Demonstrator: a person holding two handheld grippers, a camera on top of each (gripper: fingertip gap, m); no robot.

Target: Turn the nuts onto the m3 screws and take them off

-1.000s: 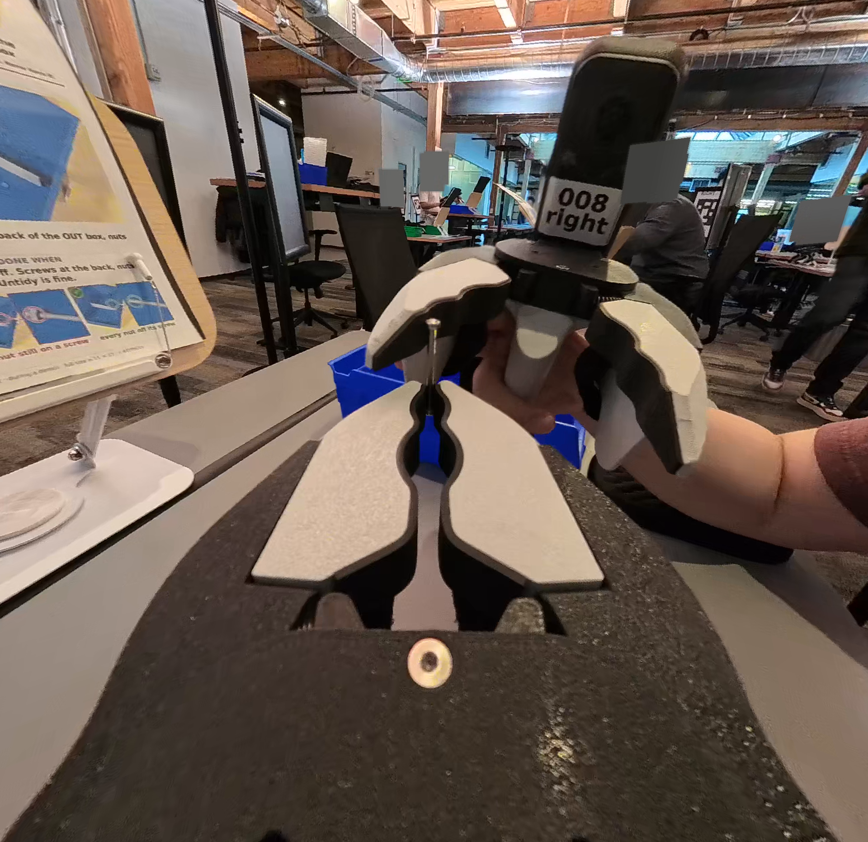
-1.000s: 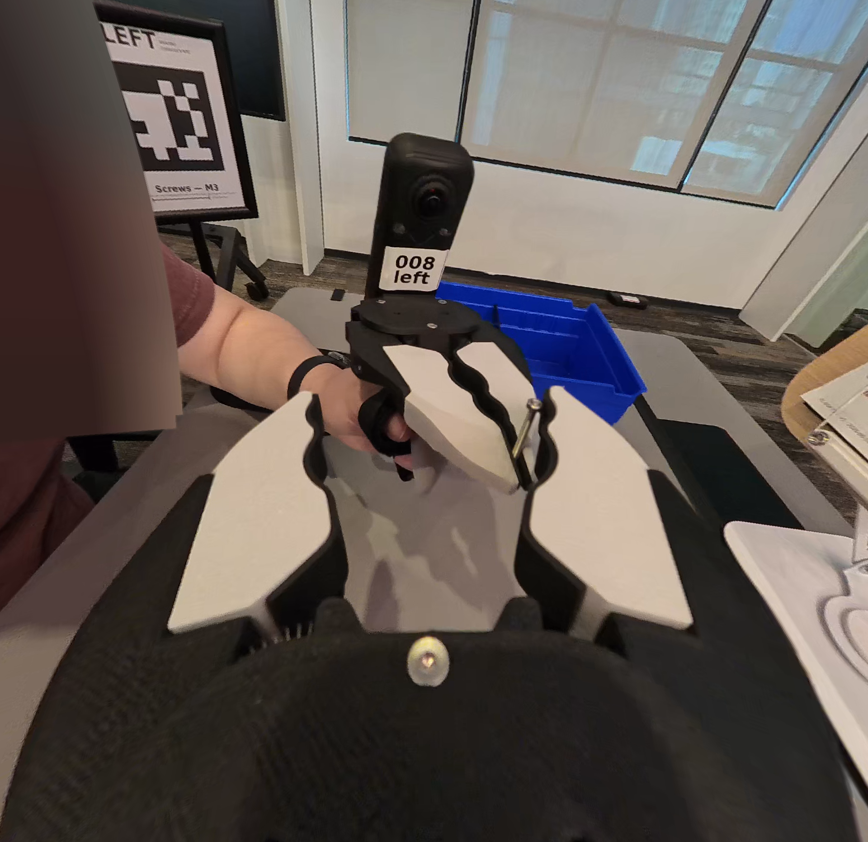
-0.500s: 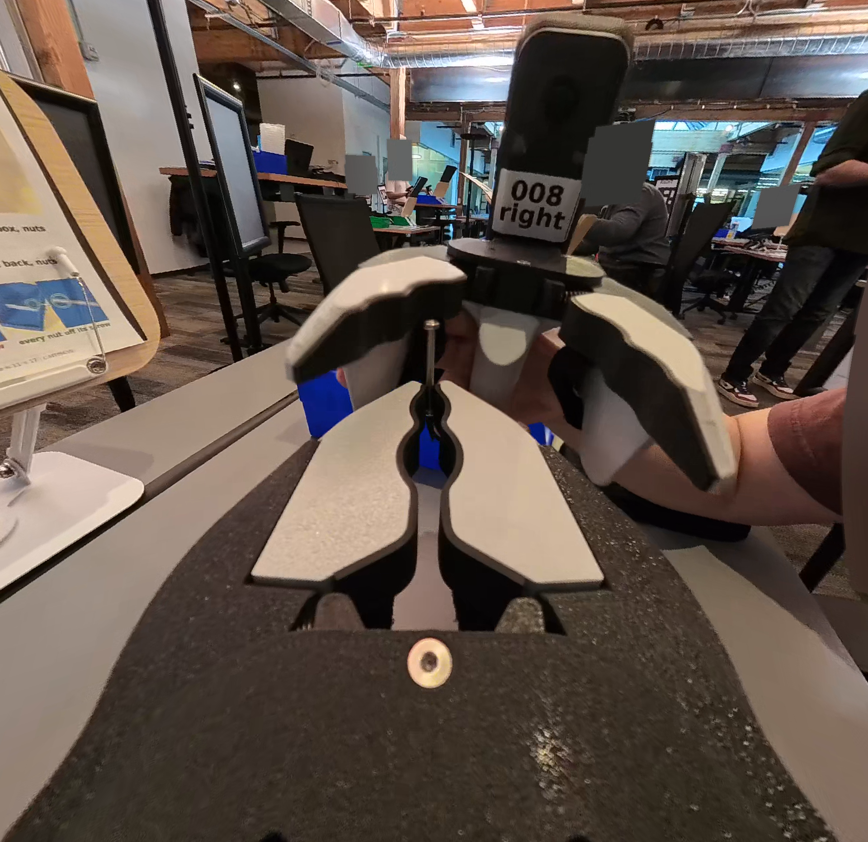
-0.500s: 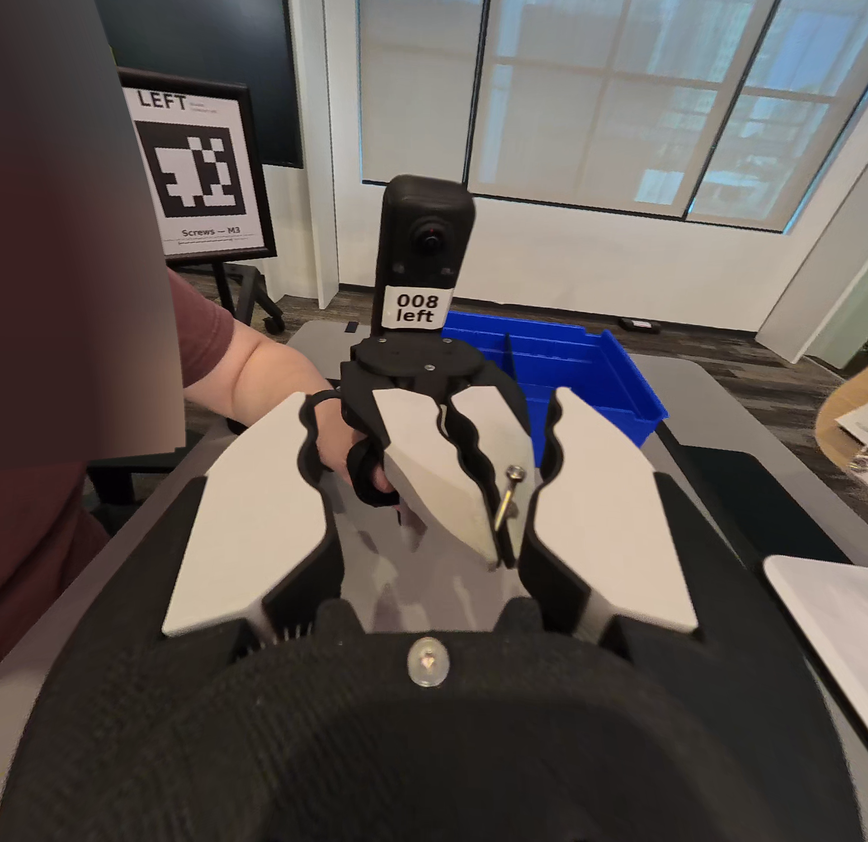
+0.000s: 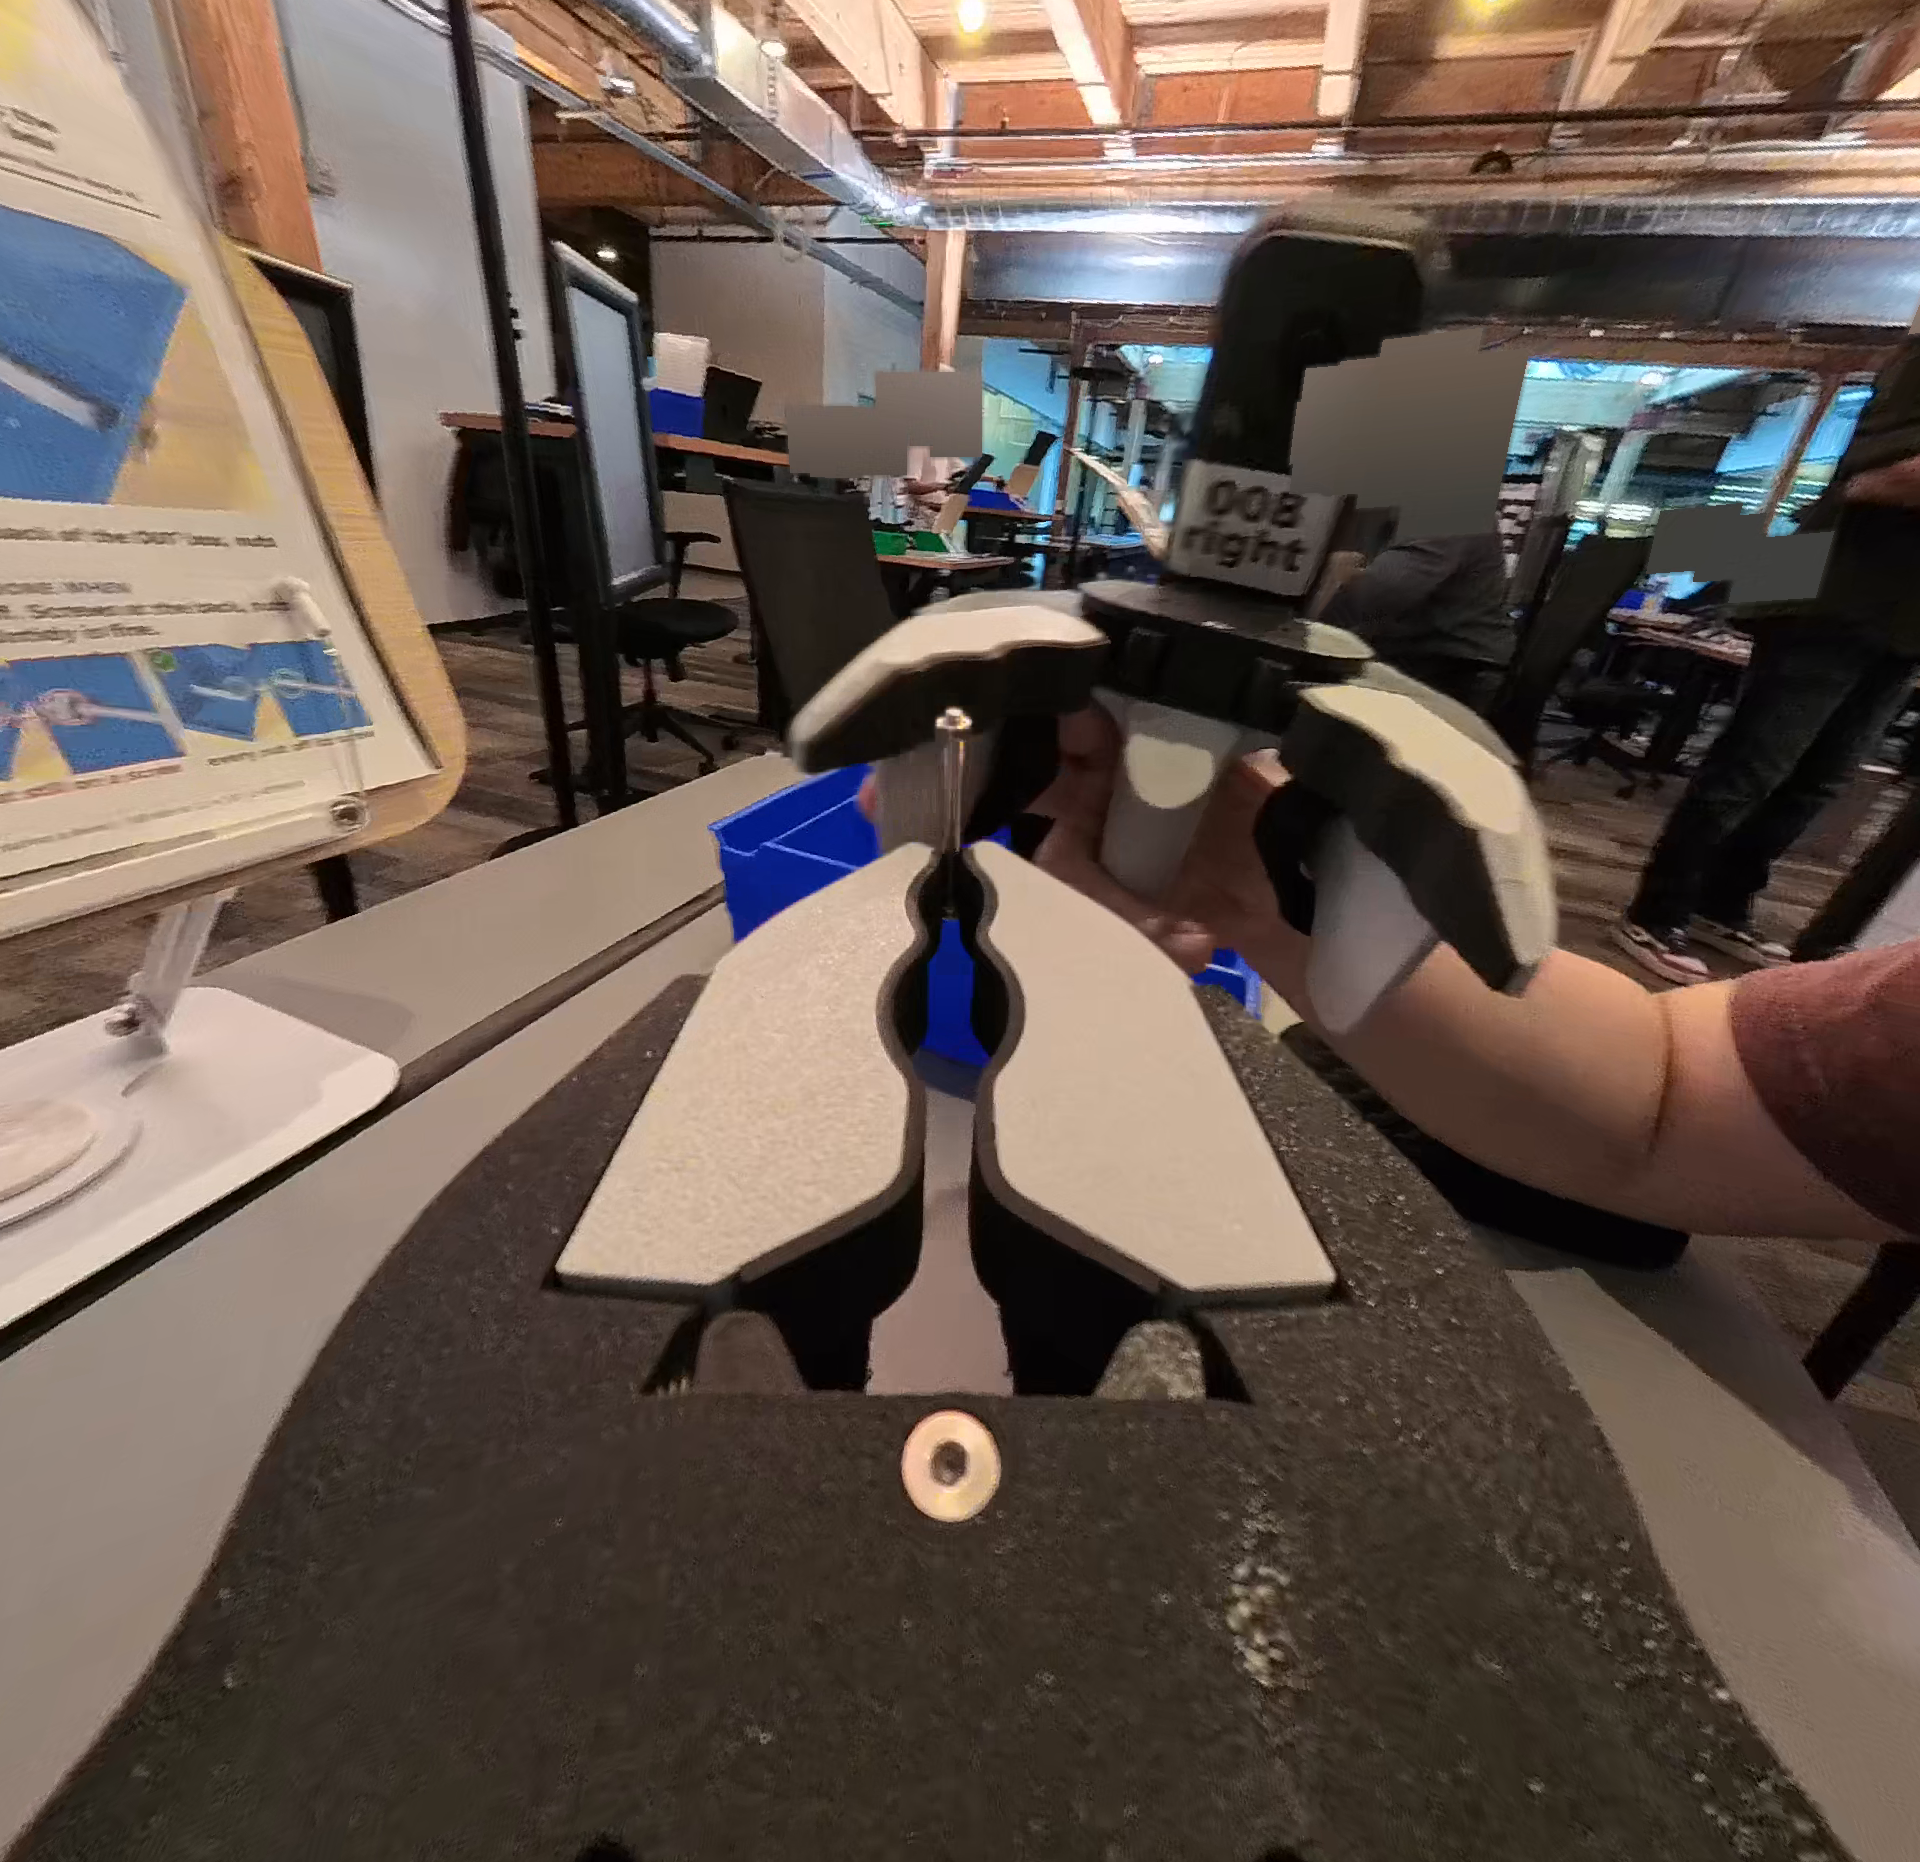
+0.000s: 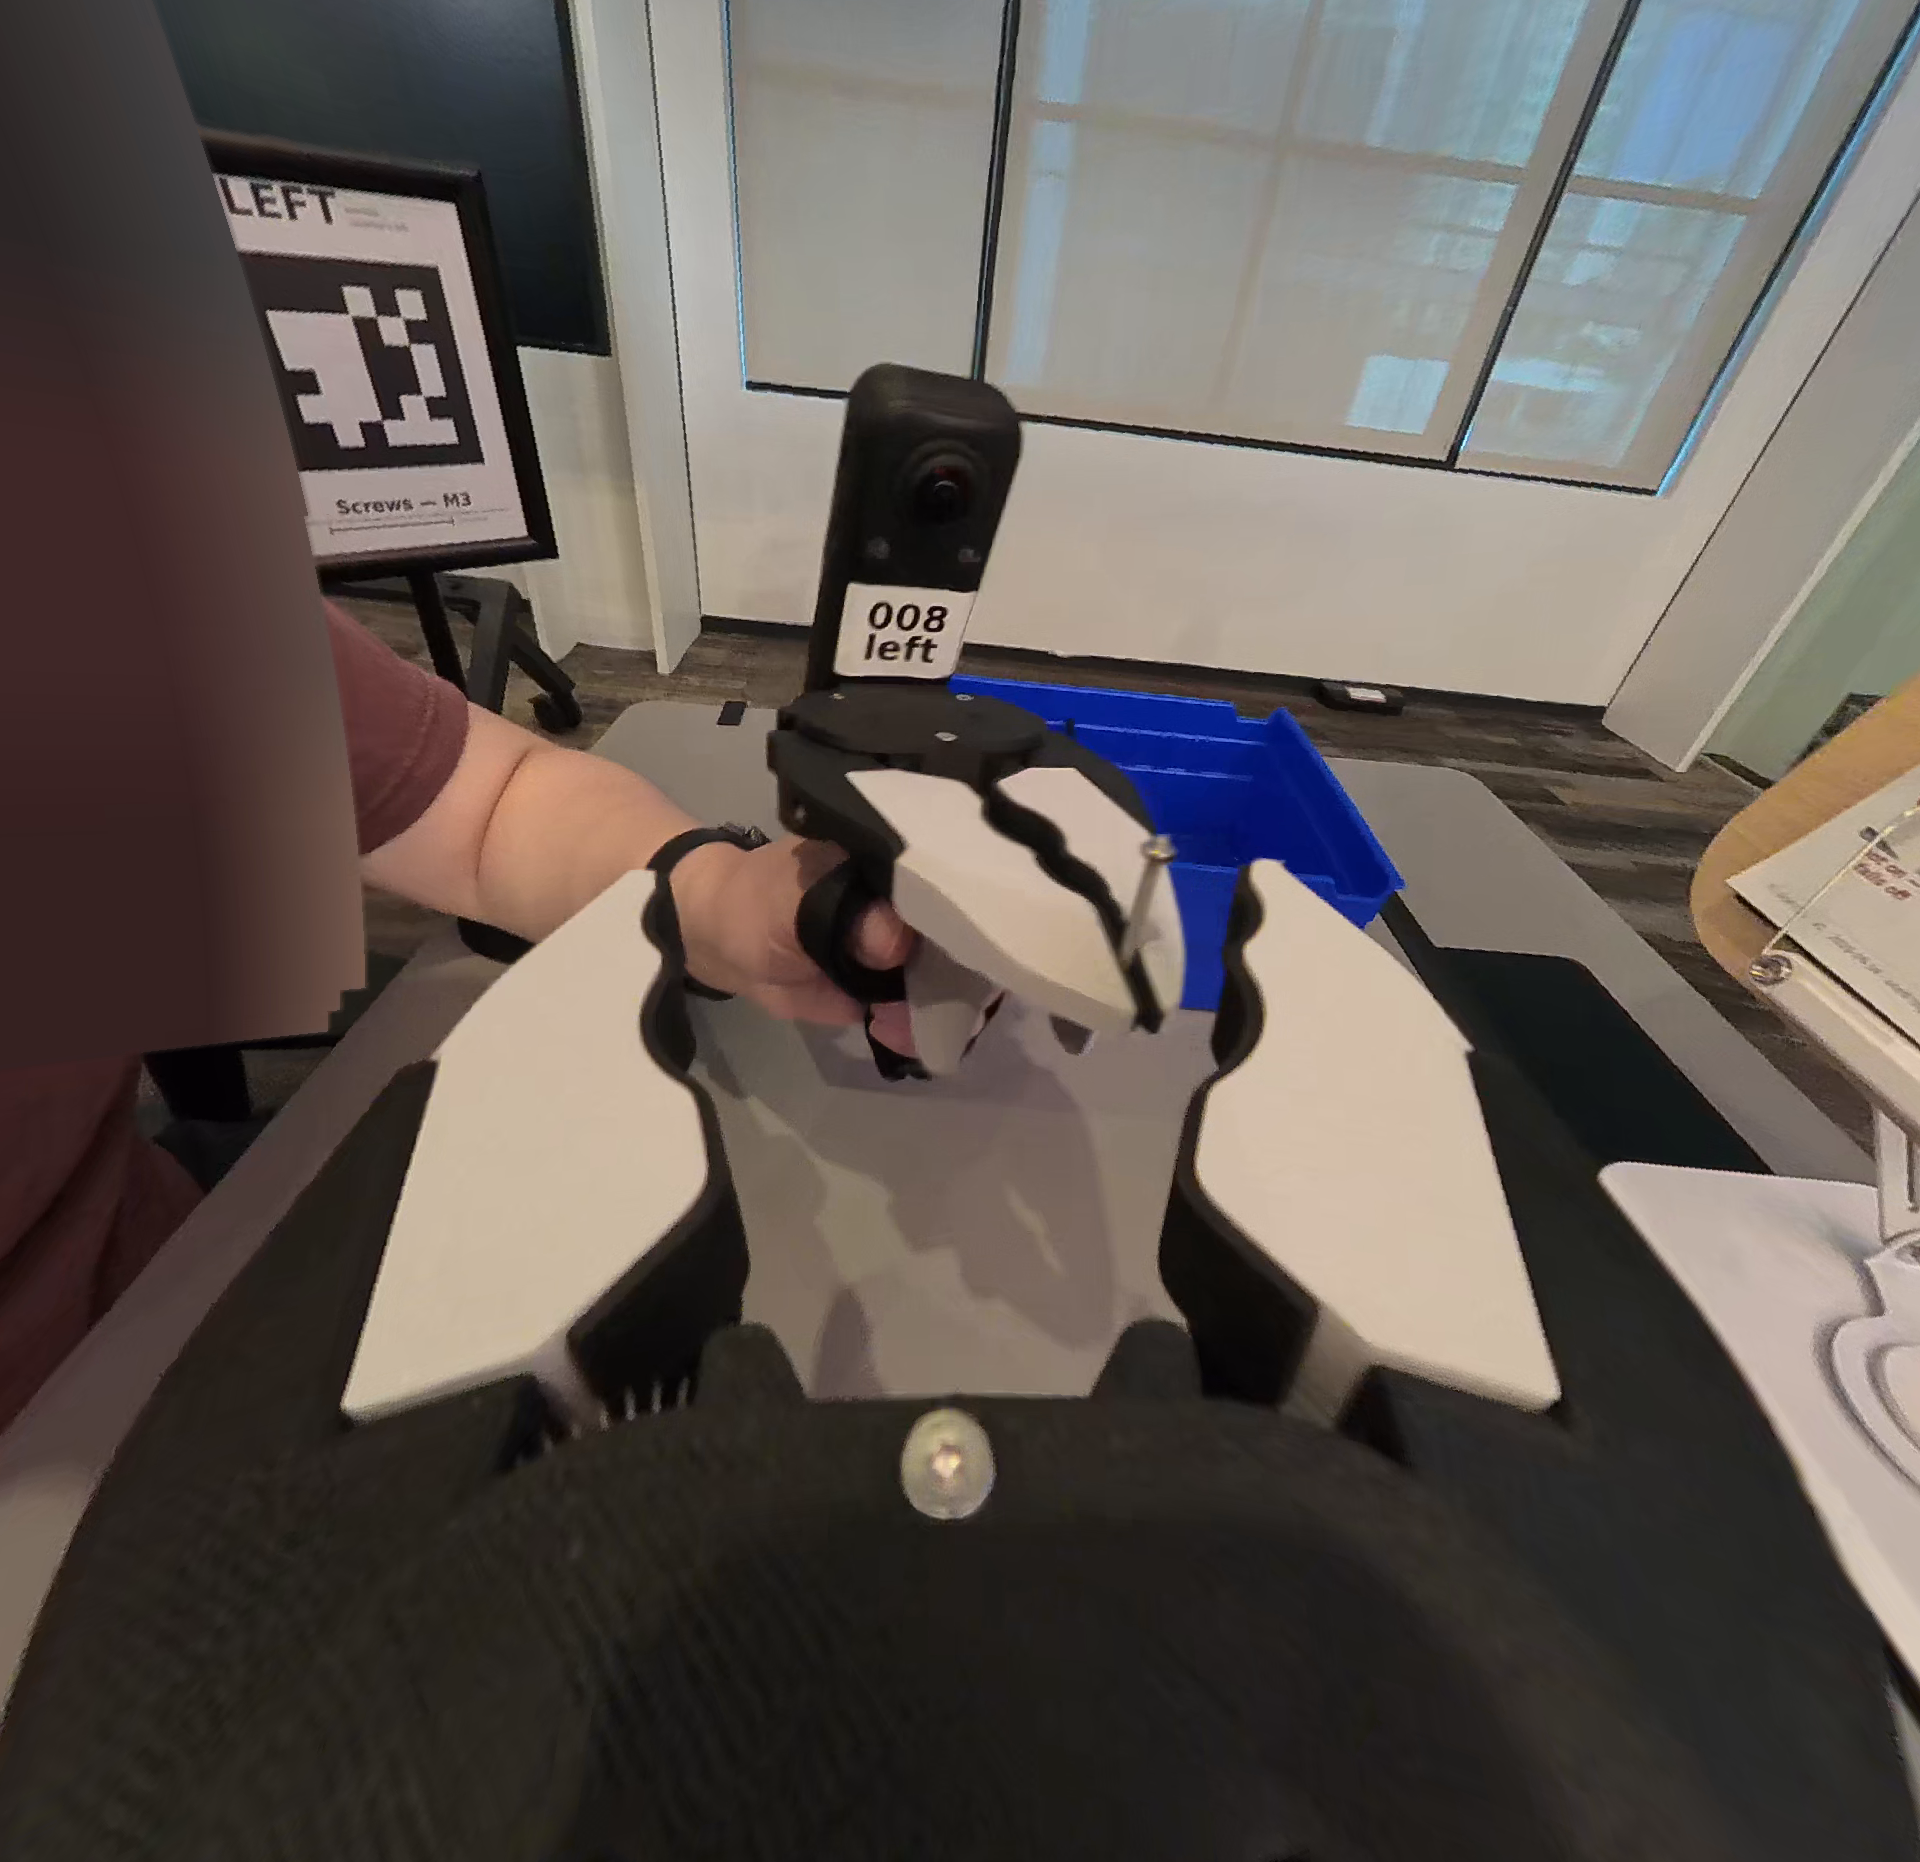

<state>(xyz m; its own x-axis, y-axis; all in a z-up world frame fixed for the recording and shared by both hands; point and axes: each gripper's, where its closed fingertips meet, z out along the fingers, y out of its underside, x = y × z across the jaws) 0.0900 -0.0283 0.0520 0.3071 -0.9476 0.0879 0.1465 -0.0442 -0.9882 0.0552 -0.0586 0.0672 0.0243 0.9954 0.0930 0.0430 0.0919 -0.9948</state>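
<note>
My left gripper (image 5: 951, 862) is shut on a thin silver M3 screw (image 5: 952, 784) that stands upright from its fingertips, head up. The same screw (image 6: 1148, 903) shows in the right wrist view, pinched at the tips of the left gripper (image 6: 1127, 1007). My right gripper (image 6: 951, 908) is open and empty, its fingers wide apart. It faces the left gripper, and in the left wrist view it (image 5: 1174, 773) is just beyond the screw, one of its fingers (image 5: 945, 669) right behind the screw head. No nut shows on the screw.
A blue bin (image 6: 1226, 773) sits on the grey table (image 6: 1558, 825) behind the grippers; it also shows in the left wrist view (image 5: 800, 846). An instruction sheet on a white stand (image 5: 187, 1085) stands at the left. A framed marker sign (image 6: 374, 378) and office chairs are farther off. Only a small space, under 4 cm, lies between the two pairs of fingers.
Both grippers shifted and tilted a little while staying face to face. The right gripper stayed open with its finger near the screw head; the left kept its hold on the screw.
</note>
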